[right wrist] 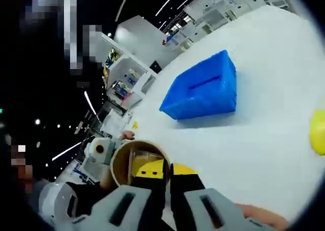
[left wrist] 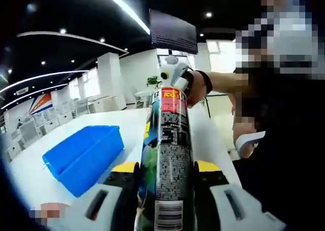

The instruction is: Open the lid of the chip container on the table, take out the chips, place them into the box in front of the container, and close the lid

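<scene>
Reaching into the open chip can with the right gripper while the left gripper holds it lifted above the table.

Left gripper (left wrist: 165, 188) has its 2 jaws pinched on the chip can (left wrist: 170, 155), tilted away toward the right gripper (left wrist: 175, 71) at its far end. In the right gripper view, the right gripper (right wrist: 161, 176) sits at the can's open mouth (right wrist: 137, 165); 1 yellow tip is inside, but whether it pinches chips I cannot tell. Judgement: keep the can steady, enter straight, squeeze lightly so chips don't crack. The blue box (right wrist: 205, 89) rests on the white table (right wrist: 269, 134), apart from the can. The lid and how many chips remain are unclear; a yellow object (right wrist: 319, 132) is cut off.
</scene>
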Tool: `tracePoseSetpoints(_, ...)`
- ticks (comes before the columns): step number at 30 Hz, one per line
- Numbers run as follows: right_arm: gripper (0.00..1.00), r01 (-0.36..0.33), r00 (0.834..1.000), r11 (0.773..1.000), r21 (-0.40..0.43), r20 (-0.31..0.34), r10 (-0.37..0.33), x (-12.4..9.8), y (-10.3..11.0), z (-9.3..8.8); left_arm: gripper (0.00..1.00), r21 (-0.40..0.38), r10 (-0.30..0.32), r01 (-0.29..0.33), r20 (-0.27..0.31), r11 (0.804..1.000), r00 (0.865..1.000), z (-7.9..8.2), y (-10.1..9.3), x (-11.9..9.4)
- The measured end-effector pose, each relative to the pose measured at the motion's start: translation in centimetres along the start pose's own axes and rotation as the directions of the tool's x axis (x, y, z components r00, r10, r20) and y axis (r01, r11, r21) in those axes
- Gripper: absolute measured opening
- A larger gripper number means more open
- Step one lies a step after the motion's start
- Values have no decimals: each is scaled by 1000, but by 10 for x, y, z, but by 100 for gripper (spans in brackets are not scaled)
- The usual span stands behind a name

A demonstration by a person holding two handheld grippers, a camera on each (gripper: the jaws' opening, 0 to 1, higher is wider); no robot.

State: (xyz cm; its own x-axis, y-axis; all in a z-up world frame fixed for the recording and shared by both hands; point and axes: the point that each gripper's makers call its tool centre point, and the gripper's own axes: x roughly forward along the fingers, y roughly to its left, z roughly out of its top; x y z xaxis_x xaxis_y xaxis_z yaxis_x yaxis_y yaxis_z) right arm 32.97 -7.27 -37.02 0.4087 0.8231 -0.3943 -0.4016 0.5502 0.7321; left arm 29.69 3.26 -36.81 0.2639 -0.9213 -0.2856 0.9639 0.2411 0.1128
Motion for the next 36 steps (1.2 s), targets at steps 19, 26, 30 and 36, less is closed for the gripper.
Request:
tracePoseSetpoints(19, 1, -14, 1000, 996, 88, 2, 14, 24, -45, -49, 42, 74, -95, 118, -266, 990, 959, -26, -6, 12)
tracePoseSetpoints(26, 1, 16, 1000, 999, 50, -26, -15, 26, -49, -60, 42, 88, -100, 130, -289, 988, 952, -30, -12, 15)
tracePoseSetpoints(30, 2, 24, 999, 1000, 21, -22, -23, 27, -48, -60, 42, 82, -98, 126, -282, 989, 954, -30, -12, 15)
tracePoseSetpoints(36, 2, 67, 998, 991, -115, 8, -67, 25, -49, -57, 42, 75, -96, 120, -269, 990, 958, -30, -11, 16)
